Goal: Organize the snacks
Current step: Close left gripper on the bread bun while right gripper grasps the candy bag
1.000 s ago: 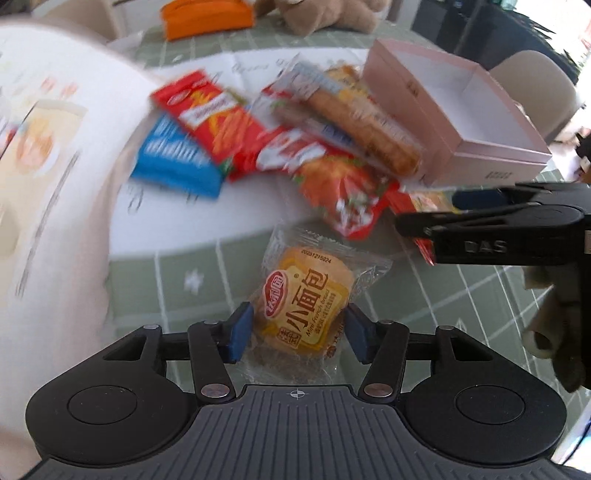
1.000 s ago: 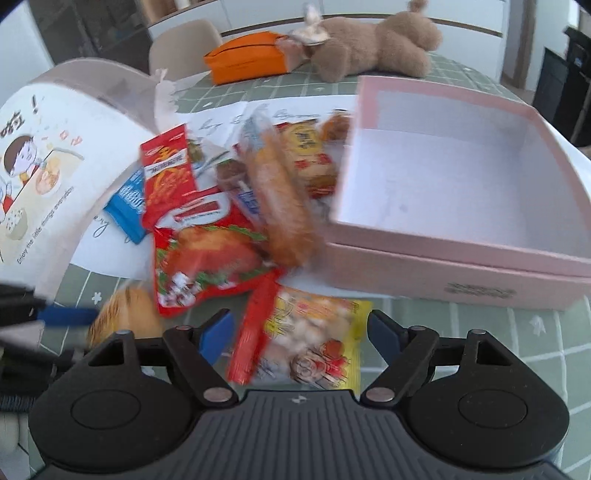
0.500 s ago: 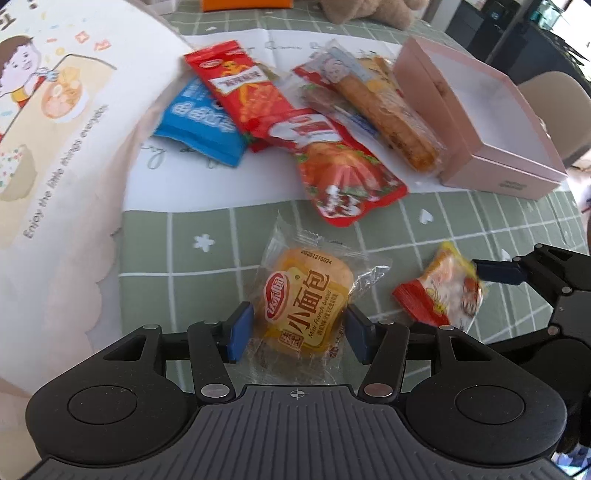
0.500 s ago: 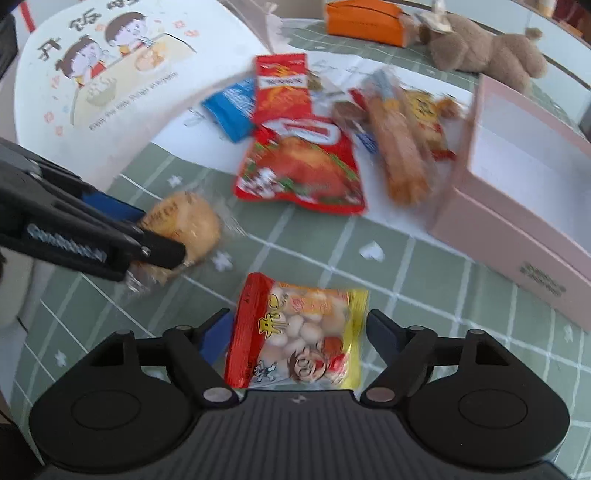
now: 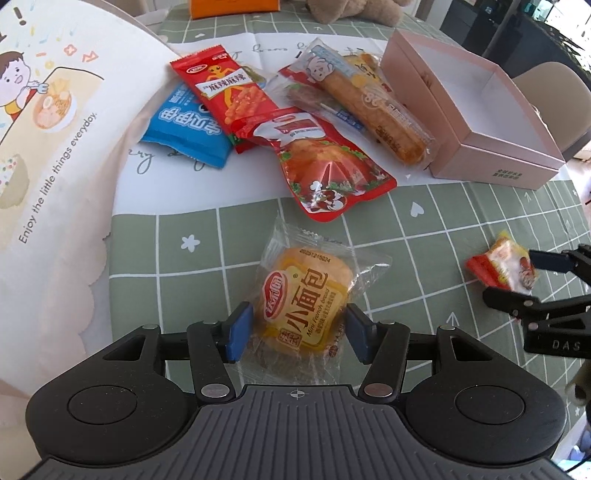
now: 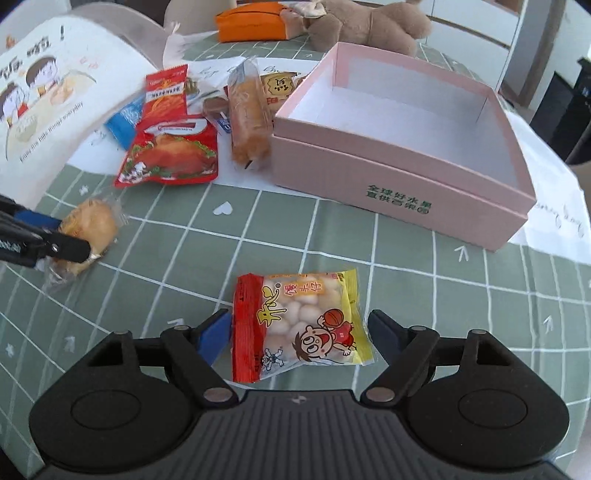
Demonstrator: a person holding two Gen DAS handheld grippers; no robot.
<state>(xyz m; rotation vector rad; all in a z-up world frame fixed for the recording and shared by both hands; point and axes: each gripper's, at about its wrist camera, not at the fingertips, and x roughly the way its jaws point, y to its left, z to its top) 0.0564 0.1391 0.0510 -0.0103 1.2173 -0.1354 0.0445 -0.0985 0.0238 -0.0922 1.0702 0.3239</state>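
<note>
The left hand-held gripper points steeply down, its blue pads apart on either side of a bun packet. The right hand-held gripper also tilts down; its jaws have just been opening, a snack bag lying between them unpressed.

1. In the left wrist view, the mini French bread packet lies on the worktop at lower centre.
2. The snack pile lies behind it, at upper centre.
3. The open box stands at the upper right, just beside the pile.
4. In the right wrist view, the ball-snack packet lies at lower centre, before the box and apart from it.
5. The plush toy lies behind the box, at the top edge.
</note>
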